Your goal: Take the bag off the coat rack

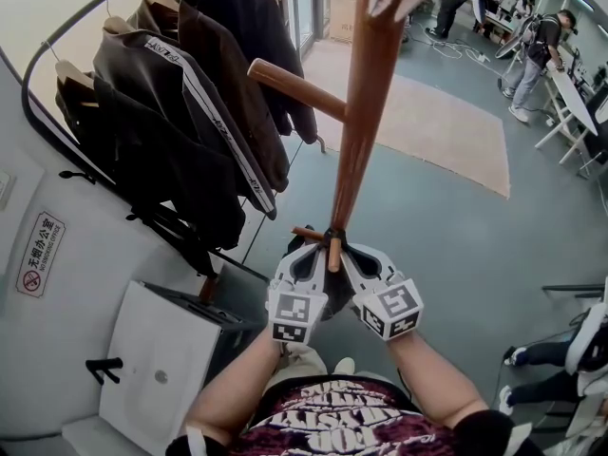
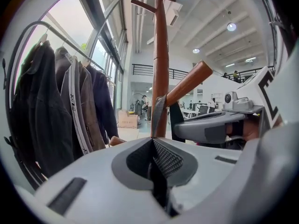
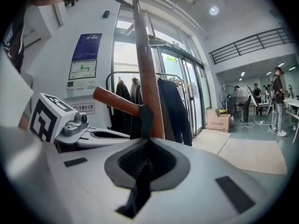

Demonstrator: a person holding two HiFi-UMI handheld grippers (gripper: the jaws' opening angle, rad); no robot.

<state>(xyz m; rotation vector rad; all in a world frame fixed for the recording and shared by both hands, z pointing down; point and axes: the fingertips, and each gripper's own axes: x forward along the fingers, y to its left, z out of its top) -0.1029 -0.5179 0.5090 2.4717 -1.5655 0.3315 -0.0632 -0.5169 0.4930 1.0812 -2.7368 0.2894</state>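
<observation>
The brown wooden coat rack pole (image 1: 366, 131) rises in front of me. Low on it, a short peg (image 1: 332, 252) carries the bag's black strap (image 1: 332, 235). My left gripper (image 1: 315, 258) and right gripper (image 1: 350, 258) meet side by side at that peg. In the left gripper view the left gripper (image 2: 153, 141) is shut on the strap (image 2: 159, 110), which runs up to the peg (image 2: 189, 82). The right gripper (image 3: 148, 141) pinches the strap (image 3: 145, 118) below its peg (image 3: 117, 101) too. The bag's body is hidden under the grippers.
A garment rail with dark jackets (image 1: 180, 112) stands at the left. A white cabinet (image 1: 166, 359) sits below it, near my left arm. A longer peg (image 1: 294, 88) juts left higher up the pole. A beige rug (image 1: 427, 122) and people at tables (image 1: 541, 55) lie farther off.
</observation>
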